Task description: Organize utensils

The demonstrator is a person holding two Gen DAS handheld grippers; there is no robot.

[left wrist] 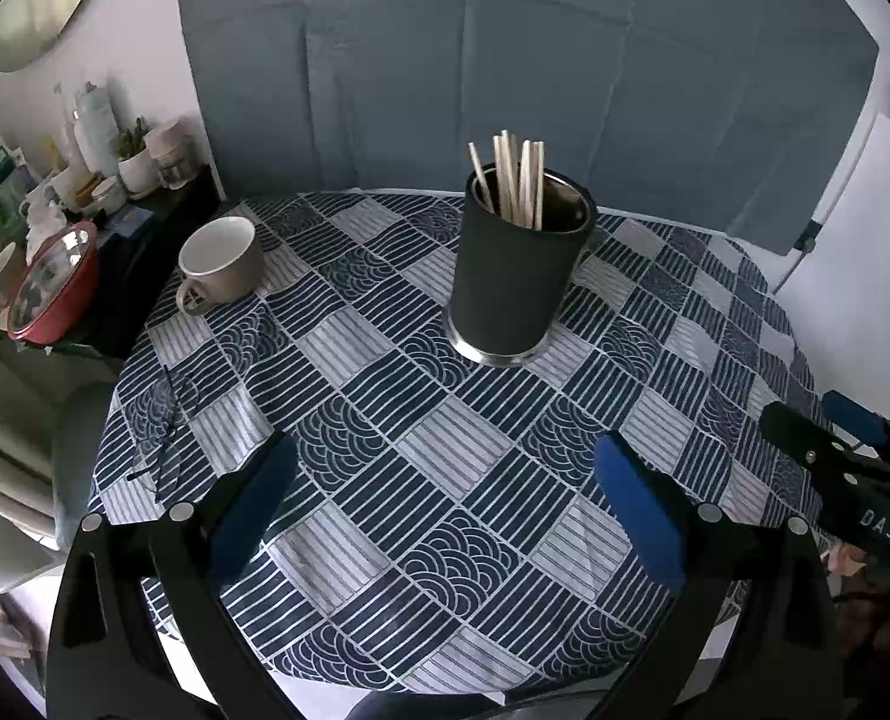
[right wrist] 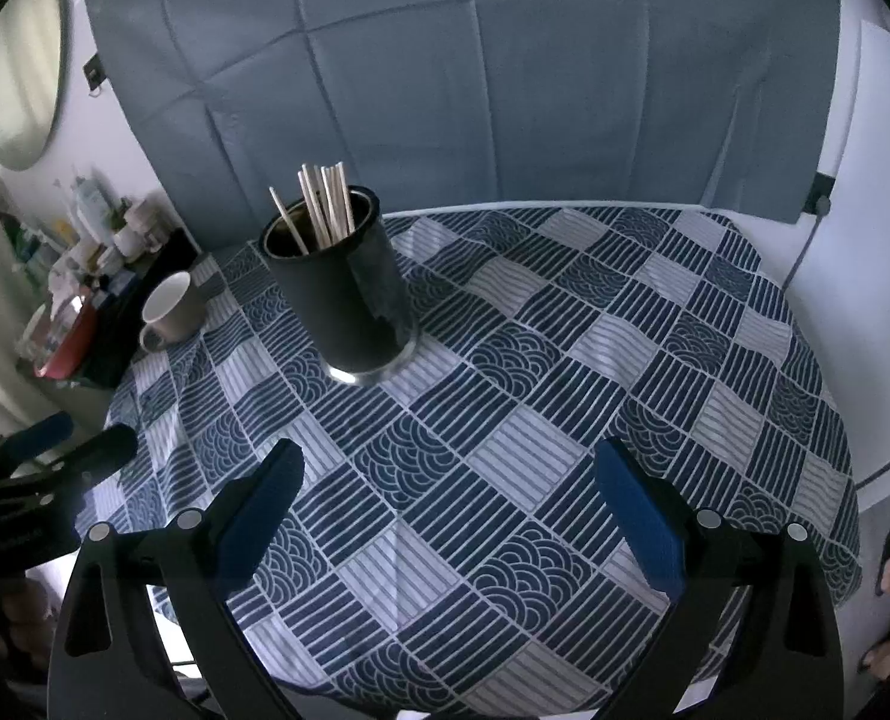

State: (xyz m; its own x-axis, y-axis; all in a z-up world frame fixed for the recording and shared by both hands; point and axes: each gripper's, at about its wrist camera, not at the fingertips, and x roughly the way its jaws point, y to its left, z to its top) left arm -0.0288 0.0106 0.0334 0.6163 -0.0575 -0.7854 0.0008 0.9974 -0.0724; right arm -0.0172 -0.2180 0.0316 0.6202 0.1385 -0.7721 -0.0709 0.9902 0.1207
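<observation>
Nearest in, the left gripper point(left wrist: 445, 498) hangs over the cloth point(left wrist: 445, 450) with its blue pads spread wide and nothing between them. The right gripper point(right wrist: 451, 498) is the same, released and empty, its tips over bare checks. Between both claws and the holder point(left wrist: 514, 276) the cloth lies clear, and there is open room right of the holder out to the table's round edge. The holder stands upright, a dark cylinder with a shiny metal rim at its base. The chopsticks point(left wrist: 514, 180) stand inside it, long axes near vertical, tips up, fanned slightly, pale wood. Left of the holder, well apart, a mug point(left wrist: 220, 261) sits near the table's edge, handle toward the camera.
</observation>
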